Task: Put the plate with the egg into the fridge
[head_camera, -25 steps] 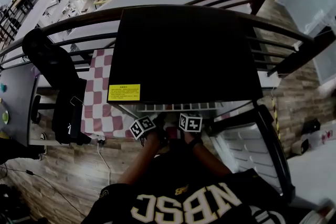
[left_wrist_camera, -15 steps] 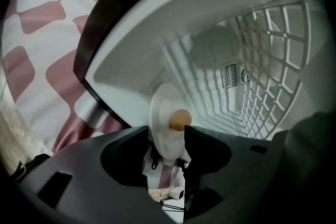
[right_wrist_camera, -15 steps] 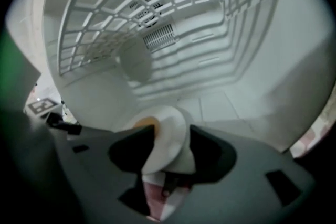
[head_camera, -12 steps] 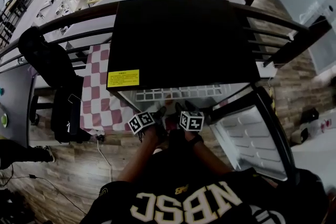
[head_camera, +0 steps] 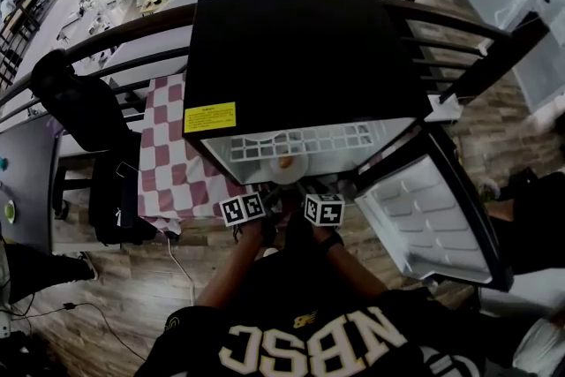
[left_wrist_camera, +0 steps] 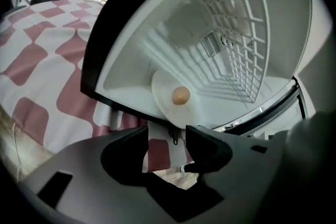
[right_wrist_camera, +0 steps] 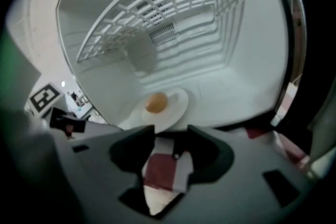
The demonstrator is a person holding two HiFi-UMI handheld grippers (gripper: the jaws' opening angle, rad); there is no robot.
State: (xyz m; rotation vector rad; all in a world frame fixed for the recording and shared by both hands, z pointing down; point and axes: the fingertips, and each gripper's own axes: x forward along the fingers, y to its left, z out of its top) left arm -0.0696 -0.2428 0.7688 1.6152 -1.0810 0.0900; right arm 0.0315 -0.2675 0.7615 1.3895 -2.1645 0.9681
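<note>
The left gripper (left_wrist_camera: pixel 167 128) is nearest, and its two dark jaws stand wide apart. They have just been opening, and nothing is between them. Through the gap one sees only a red and white checked cloth (left_wrist_camera: pixel 47 55) lower down. The right gripper (right_wrist_camera: pixel 170 129) is also open and holds nothing; the same cloth shows in its gap. In the head view both grippers are side by side, close in front of the fridge (head_camera: pixel 300 57).

Just beyond the jaw tips of both grippers lies the plate (left_wrist_camera: pixel 168 107). It is round, white, flat and plain. It rests on the white floor of the fridge, at the very front, and its near rim reaches a little over the black front edge. The egg (left_wrist_camera: pixel 181 95) lies on the plate, somewhat off the centre. It is small, smooth and light brown, and it is the only thing on the plate.

Behind the plate the inside of the fridge is all white. Above the plate there is a white wire shelf (right_wrist_camera: pixel 157 2), and a small vent grille (right_wrist_camera: pixel 163 33) sits in the back wall.

The door (head_camera: pixel 424 207) stands open to the right, showing its white inner side. The top of the fridge is black and has a yellow label (head_camera: pixel 210 116) near the front left corner.
</note>
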